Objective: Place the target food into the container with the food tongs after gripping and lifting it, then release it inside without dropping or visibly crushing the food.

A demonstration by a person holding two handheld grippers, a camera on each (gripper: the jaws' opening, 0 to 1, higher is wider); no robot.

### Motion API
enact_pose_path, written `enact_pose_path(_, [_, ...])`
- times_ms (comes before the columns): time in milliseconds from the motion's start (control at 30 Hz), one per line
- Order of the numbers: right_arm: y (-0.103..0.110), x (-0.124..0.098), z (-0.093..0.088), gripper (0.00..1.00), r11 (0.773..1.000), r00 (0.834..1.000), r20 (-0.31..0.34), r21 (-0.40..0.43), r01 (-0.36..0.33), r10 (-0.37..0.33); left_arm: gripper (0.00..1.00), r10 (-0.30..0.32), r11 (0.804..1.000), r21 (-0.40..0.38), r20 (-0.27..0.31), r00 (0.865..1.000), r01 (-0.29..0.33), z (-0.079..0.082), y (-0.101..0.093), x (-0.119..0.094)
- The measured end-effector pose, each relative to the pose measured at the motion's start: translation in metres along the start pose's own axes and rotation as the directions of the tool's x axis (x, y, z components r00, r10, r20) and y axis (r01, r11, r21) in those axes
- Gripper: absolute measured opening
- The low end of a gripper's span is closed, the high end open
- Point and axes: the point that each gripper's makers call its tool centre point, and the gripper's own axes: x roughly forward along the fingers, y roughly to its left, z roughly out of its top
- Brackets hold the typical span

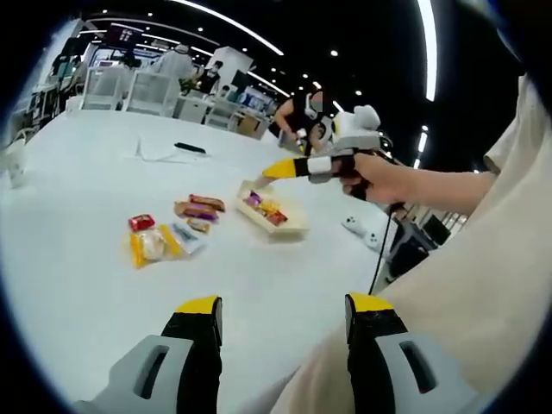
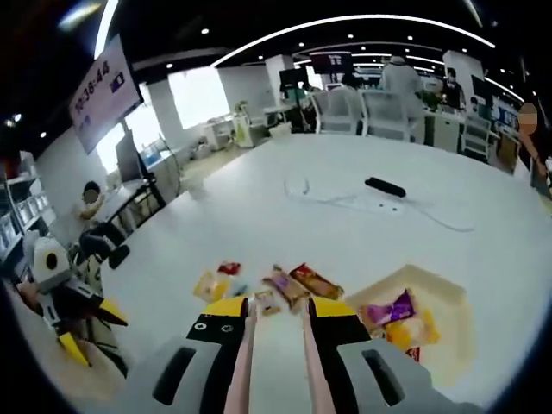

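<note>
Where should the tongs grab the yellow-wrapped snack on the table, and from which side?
Judging by its flat pose, take the yellow-wrapped snack across its middle, narrow way, coming from above with the tongs in the right gripper. It lies flat on the white table, and other packets crowd one side, so a low side approach looks blocked.

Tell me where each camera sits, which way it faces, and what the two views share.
Left gripper view: rides the left gripper, facing across the white table; a hand holds the right gripper over the shallow wooden tray of wrapped snacks, a sleeve alongside.
Right gripper view: rides the right gripper, which grips pale food tongs, facing the loose snack packets.
Shared: table, tray, packets, black remote.
</note>
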Motion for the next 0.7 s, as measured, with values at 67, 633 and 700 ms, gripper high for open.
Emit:
enact_pose_path(67, [0.001, 0.003, 0.000, 0.27, 1.000, 1.000, -0.005, -0.004, -0.004, 0.004, 0.57, 0.001, 1.000, -0.002, 0.000, 1.000, -0.001, 0.000, 0.001, -0.001])
enact_pose_path(633, [0.009, 0.029, 0.002, 0.27, 0.988, 0.997, -0.079, -0.148, -0.035, 0.024, 0.57, 0.022, 0.999, -0.025, 0.002, 1.000, -0.022, -0.002, 0.009, -0.010])
enact_pose_path(700, [0.009, 0.032, 0.001, 0.27, 0.986, 0.996, -0.088, -0.161, -0.038, 0.024, 0.57, 0.025, 0.999, -0.027, 0.004, 1.000, -0.025, -0.002, 0.010, -0.011])
